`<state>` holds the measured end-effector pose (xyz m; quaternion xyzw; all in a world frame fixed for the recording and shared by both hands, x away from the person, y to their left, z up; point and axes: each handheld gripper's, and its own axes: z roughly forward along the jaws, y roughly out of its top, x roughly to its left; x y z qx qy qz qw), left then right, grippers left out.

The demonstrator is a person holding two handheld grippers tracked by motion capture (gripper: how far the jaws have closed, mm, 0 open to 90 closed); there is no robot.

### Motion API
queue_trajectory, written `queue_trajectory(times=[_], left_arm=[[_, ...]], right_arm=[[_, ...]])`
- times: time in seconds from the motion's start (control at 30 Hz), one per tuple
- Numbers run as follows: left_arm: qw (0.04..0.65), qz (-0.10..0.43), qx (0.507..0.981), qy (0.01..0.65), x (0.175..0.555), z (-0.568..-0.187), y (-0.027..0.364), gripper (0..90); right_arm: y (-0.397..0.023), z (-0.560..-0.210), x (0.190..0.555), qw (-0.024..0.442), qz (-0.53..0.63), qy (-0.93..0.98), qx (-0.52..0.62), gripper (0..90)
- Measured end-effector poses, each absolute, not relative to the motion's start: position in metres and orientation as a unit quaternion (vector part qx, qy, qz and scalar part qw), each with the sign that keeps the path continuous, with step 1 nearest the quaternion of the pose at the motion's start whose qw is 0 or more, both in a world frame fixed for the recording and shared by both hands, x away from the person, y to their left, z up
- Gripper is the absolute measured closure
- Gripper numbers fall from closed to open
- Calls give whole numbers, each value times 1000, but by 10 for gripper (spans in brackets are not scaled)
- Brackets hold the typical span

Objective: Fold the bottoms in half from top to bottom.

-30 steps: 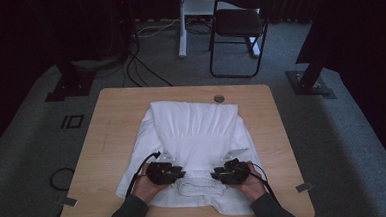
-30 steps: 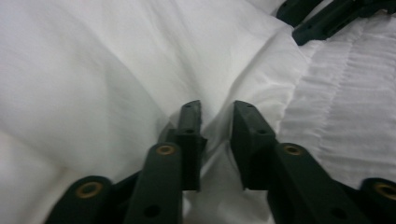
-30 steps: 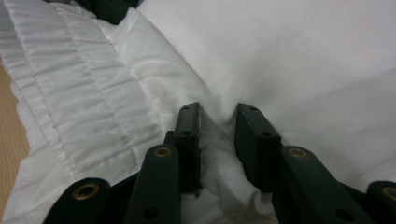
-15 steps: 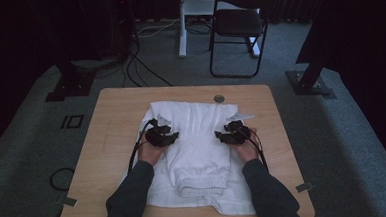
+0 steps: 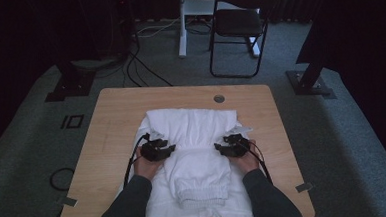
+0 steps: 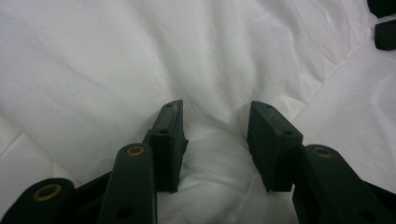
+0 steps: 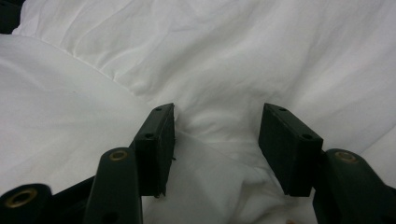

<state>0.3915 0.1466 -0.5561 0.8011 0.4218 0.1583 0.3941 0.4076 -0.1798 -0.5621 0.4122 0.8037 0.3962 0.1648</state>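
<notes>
A white garment [image 5: 192, 133] lies on the wooden table [image 5: 116, 112], its near part folded back over the middle in a narrower flap [image 5: 199, 175]. My left gripper [image 5: 158, 149] rests at the flap's left edge and my right gripper [image 5: 231, 145] at its right edge. Both sets of jaws have just been opening. In the left gripper view the left gripper [image 6: 215, 109] stands open with a loose ridge of white cloth [image 6: 219, 154] between its jaws. The right gripper [image 7: 217, 112] is likewise open over a bump of cloth [image 7: 210, 154].
A round cable hole [image 5: 219, 98] sits near the table's far edge. Beyond the table are a black chair [image 5: 239, 26], floor cables [image 5: 138, 66] and two stand bases [image 5: 69, 82] [image 5: 310, 82]. Bare wood runs along both sides of the garment.
Both hands went from the near hem up over the garment, folding its near part onto the middle, then drew back slightly. Both pairs of jaws stand wider than before.
</notes>
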Motion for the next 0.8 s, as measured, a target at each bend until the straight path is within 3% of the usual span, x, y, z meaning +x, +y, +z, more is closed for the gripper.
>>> queue_trajectory(times=[0.4, 0.5, 0.67, 0.8], left_arm=[[396, 148, 801, 424, 338, -557, 147, 557], [388, 148, 798, 436, 346, -545, 152, 529], [393, 215, 769, 457, 380, -505, 170, 465], [383, 244, 755, 472, 409, -495, 179, 427]], right_arm=[[-181, -563, 364, 163, 389, 827, 373, 450], [-182, -563, 364, 160, 390, 826, 375, 450], [-182, -564, 363, 163, 392, 824, 375, 451], [-182, -564, 363, 163, 394, 822, 376, 451]])
